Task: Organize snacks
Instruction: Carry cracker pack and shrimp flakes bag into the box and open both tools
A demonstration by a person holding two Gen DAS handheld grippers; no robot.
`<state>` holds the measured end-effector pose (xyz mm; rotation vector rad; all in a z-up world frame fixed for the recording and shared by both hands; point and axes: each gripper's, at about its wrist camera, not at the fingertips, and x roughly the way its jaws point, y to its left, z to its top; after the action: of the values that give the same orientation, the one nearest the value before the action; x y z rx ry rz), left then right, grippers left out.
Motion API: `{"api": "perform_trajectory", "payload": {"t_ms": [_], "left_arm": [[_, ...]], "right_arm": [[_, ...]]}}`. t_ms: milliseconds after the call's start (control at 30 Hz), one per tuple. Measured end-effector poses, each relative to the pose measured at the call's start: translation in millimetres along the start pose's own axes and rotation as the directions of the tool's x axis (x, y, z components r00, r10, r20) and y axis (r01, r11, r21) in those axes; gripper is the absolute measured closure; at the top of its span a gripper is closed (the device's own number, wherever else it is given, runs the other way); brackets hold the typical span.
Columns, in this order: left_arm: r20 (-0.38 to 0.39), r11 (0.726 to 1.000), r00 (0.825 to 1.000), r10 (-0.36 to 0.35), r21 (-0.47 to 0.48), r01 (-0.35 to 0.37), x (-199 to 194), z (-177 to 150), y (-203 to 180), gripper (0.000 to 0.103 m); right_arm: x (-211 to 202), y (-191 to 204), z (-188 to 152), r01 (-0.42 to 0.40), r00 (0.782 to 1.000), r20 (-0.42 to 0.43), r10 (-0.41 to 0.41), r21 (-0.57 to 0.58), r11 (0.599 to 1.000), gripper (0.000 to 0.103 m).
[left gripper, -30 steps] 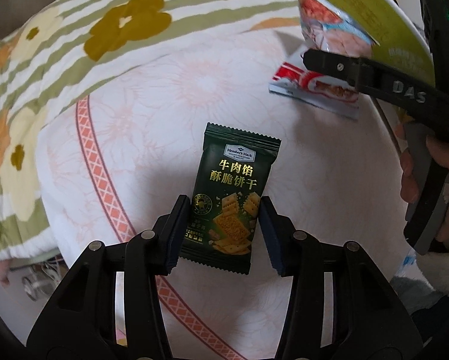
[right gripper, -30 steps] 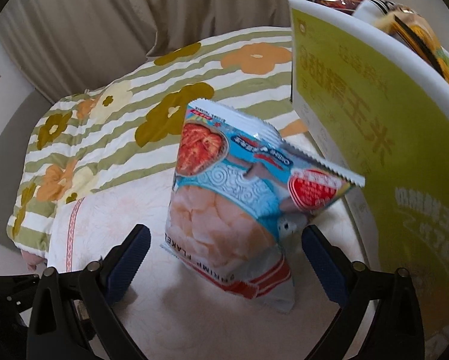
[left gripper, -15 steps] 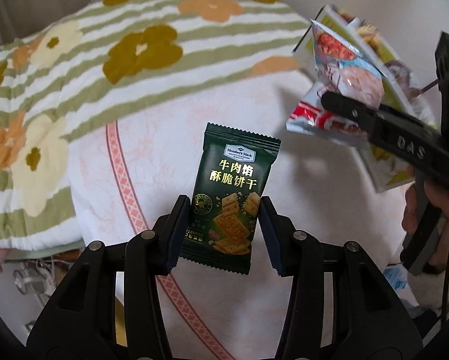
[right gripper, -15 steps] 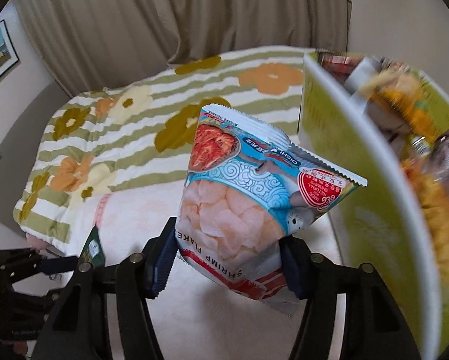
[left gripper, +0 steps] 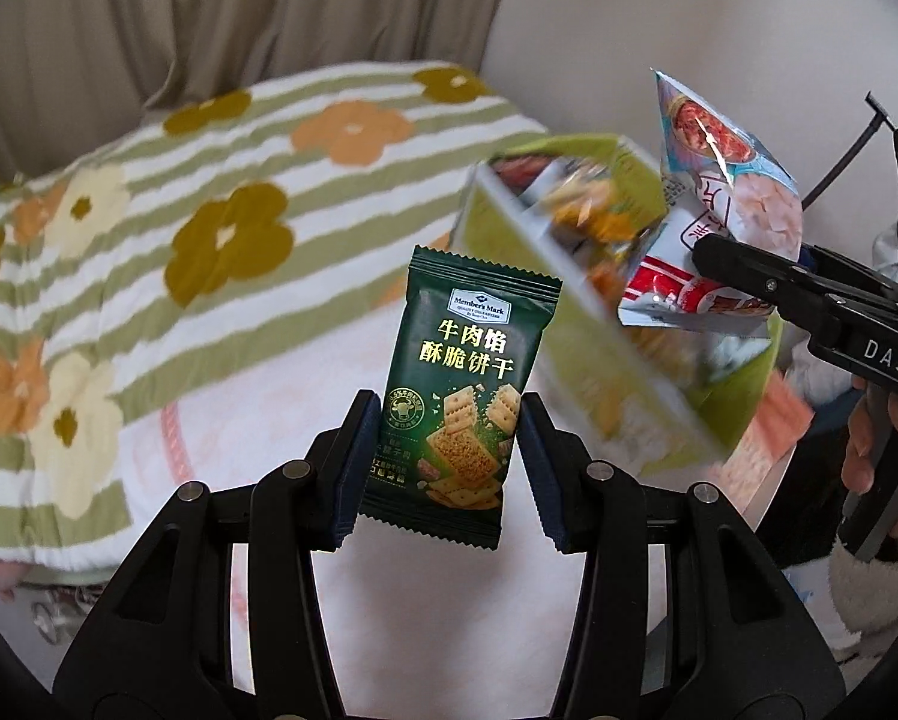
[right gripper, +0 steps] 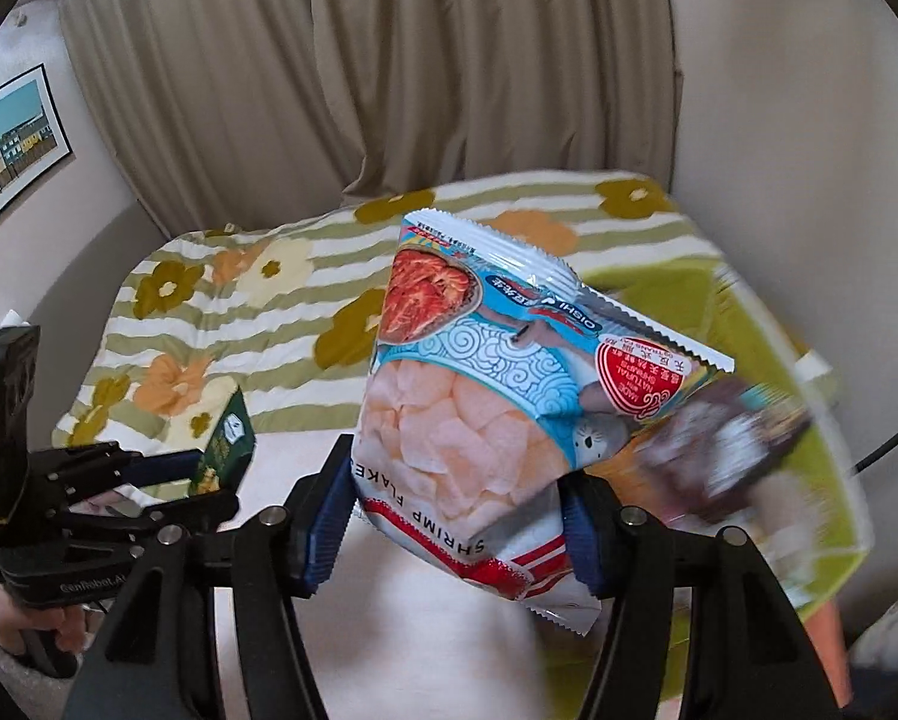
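Snacks (left gripper: pixel 458 384) (right gripper: pixel 485 396) clamped in both grippers (left gripper: pixel 443 468) (right gripper: pixel 458 525)

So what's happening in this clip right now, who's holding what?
A person is sorting snacks over a bed, a handheld gripper in each hand. The left gripper is clamped on a dark green cracker packet, held in the air. The right gripper grips a shrimp flakes bag, raised beside a yellow-green box that already holds other snack packs. Neither snack is in the box yet.
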<state>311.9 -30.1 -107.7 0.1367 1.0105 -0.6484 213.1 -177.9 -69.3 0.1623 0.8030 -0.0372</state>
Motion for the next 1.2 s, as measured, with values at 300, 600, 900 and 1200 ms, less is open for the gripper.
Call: {"api": "perform_trajectory", "payload": {"t_ms": [300,600,900,1200], "left_arm": [[0.054,0.994,0.998,0.019,-0.112,-0.013,42,47,-95,0.060],[0.002,0.980,0.999,0.042,-0.193,-0.041,98,76,-156,0.060],[-0.089,0.959,0.988,0.129,-0.244,-0.147,133,76,-163,0.005],[-0.045,0.935,0.969,0.244,-0.253,-0.248,107,66,-159,0.005]], "right_arm": [[-16,-110,32,-0.008,1.000,0.027,0.010,-0.088,0.996,0.046],[6,-178,50,-0.079,0.997,-0.029,0.076,-0.111,0.991,0.046],[24,-202,51,-0.136,0.988,-0.081,0.128,-0.093,0.986,0.046],[40,-200,58,-0.203,0.973,-0.128,0.192,-0.082,0.976,0.046]]}}
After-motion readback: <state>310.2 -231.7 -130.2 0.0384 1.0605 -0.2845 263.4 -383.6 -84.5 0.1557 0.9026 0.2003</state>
